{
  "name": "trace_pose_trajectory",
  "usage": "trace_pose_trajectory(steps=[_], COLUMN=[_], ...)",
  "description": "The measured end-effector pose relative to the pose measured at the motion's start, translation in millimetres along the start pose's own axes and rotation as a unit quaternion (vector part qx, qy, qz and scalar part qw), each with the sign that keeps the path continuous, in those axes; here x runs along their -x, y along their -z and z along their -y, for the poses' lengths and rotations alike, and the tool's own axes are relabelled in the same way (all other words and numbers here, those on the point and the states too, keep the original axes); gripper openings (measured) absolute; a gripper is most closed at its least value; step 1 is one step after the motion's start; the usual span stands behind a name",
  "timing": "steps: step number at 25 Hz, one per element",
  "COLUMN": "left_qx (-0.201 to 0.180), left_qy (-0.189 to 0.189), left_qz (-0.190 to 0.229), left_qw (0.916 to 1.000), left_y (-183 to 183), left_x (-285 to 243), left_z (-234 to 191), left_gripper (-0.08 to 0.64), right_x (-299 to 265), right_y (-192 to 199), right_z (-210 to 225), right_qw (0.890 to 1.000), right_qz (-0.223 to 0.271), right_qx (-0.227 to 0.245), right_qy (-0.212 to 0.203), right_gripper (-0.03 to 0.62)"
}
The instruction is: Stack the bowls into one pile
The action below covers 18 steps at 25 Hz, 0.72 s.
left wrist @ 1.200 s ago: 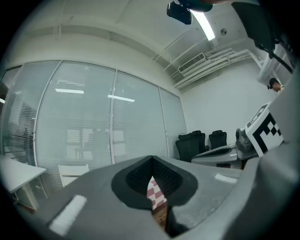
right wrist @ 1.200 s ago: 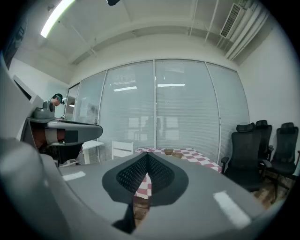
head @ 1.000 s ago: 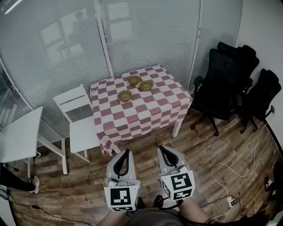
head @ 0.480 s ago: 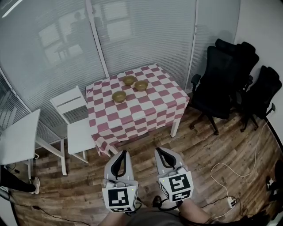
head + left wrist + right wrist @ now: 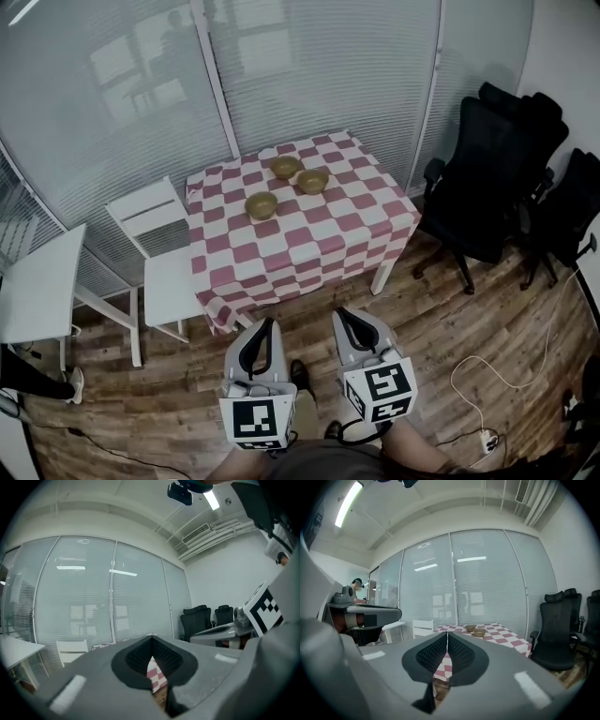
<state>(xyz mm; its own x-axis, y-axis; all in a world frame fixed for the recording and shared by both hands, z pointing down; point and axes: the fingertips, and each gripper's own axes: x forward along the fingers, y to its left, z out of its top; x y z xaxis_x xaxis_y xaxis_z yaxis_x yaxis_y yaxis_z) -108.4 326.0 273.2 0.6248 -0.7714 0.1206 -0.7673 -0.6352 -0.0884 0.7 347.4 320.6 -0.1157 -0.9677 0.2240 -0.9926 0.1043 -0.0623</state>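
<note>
Three tan bowls stand apart on the far half of the red-and-white checked table [image 5: 309,248]: one at the front left [image 5: 262,204], one at the back [image 5: 286,167] and one at the right [image 5: 313,181]. Two of them show small in the right gripper view [image 5: 470,628] [image 5: 479,632]. My left gripper [image 5: 269,322] and right gripper [image 5: 339,312] hang side by side over the wooden floor, well short of the table. Both are shut with nothing in them; their tips meet in the left gripper view [image 5: 151,639] and the right gripper view [image 5: 447,633].
A white chair [image 5: 155,246] stands against the table's left side and a white table [image 5: 37,286] is further left. Black office chairs [image 5: 492,178] crowd the right corner. Glass walls with blinds run behind. A cable and power strip [image 5: 487,429] lie on the floor at the right.
The table and bowls sit slightly nearer and more to the right in the head view. A shoe now shows between the grippers. Both grippers remain shut and side by side.
</note>
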Motion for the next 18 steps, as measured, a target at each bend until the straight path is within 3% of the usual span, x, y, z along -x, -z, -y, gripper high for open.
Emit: trace_pose_trajectory(steps=[8, 18], left_qx=[0.008, 0.015], left_qy=[0.0, 0.002], left_qz=[-0.006, 0.007], left_qw=[1.0, 0.9999], left_y=[16, 1], left_x=[-102, -207], left_z=[-67, -146], left_gripper=[0.0, 0.0], right_x=[-120, -249], right_y=[-4, -36], right_z=[21, 37], right_qw=[1.0, 0.999], right_qz=[-0.026, -0.037], right_qx=[-0.008, -0.002], right_qy=[-0.011, -0.014], right_gripper=[0.041, 0.041])
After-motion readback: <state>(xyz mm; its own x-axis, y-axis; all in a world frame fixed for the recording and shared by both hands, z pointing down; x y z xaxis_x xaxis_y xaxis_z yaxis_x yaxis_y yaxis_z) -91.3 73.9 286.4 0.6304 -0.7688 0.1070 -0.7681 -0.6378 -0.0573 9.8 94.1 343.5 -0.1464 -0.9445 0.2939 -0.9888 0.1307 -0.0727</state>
